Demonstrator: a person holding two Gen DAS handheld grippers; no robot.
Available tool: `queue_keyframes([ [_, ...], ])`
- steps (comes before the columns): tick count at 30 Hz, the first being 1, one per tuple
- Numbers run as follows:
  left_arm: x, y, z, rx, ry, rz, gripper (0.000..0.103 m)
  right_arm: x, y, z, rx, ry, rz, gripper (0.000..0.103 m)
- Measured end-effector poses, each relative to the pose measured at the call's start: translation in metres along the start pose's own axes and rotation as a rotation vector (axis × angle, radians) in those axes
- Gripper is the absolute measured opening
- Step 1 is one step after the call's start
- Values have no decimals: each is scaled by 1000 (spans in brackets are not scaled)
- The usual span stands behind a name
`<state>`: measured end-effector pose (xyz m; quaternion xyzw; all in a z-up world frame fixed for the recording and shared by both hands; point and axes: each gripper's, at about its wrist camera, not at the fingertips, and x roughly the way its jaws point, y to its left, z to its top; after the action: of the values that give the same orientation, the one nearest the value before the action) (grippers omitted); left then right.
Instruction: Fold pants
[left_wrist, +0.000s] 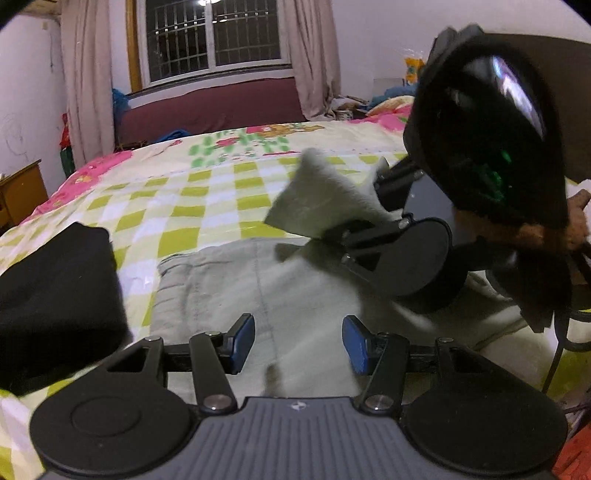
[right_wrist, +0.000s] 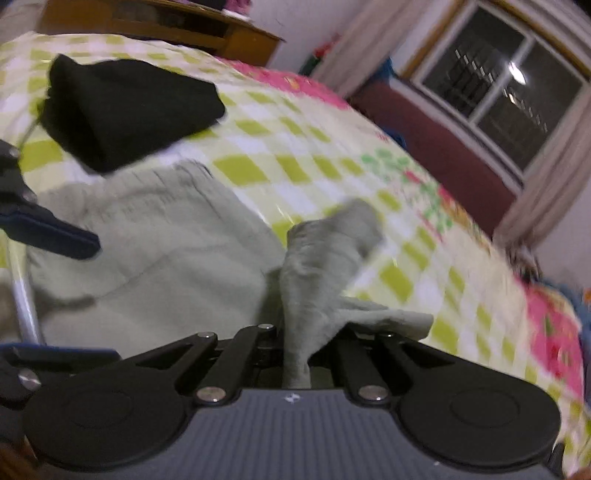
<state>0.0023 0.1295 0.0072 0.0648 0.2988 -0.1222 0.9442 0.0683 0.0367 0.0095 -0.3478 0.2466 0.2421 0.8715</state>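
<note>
Pants, pale grey-green soft cotton (left_wrist: 229, 291): limp, light; grip at hem/waistband. R gripper (right_wrist: 295, 354) clamped on hem, L gripper (left_wrist: 298, 345) half-open, empty.

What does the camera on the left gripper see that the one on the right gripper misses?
Only the left wrist view shows the whole right gripper from outside, pinching a corner of the pale green pants, with the person's hand behind it, and the open left gripper empty above the cloth.

Only the right wrist view shows the wooden furniture beyond the bed.

Both show the pants, the folded black garment, the checked bedsheet and the barred window.
</note>
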Motion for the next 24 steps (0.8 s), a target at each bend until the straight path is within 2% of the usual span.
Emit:
queue_keyframes([
  [3,-1,10,-6,-18,5,18,66,2,22,8,-115,-52,-7,4],
  [8,-6,23,-18,-45,33,45,67,16,49,12,-218,-52,31,5],
  [14,-7,26,-26,-60,44,41,67,20,55,15,-224,-44,24,5],
  [17,-6,27,-25,-65,36,39,67,26,59,19,-247,-38,13,17],
  [18,-7,28,-25,-67,33,39,67,27,60,19,-252,-42,9,16],
  [20,-7,29,-24,-71,30,41,67,29,54,23,-184,-33,45,10],
  [21,-8,30,-24,-73,28,42,67,29,48,25,-117,-24,74,2],
  [24,-12,30,-27,-81,26,43,67,24,25,35,85,-24,122,2],
])
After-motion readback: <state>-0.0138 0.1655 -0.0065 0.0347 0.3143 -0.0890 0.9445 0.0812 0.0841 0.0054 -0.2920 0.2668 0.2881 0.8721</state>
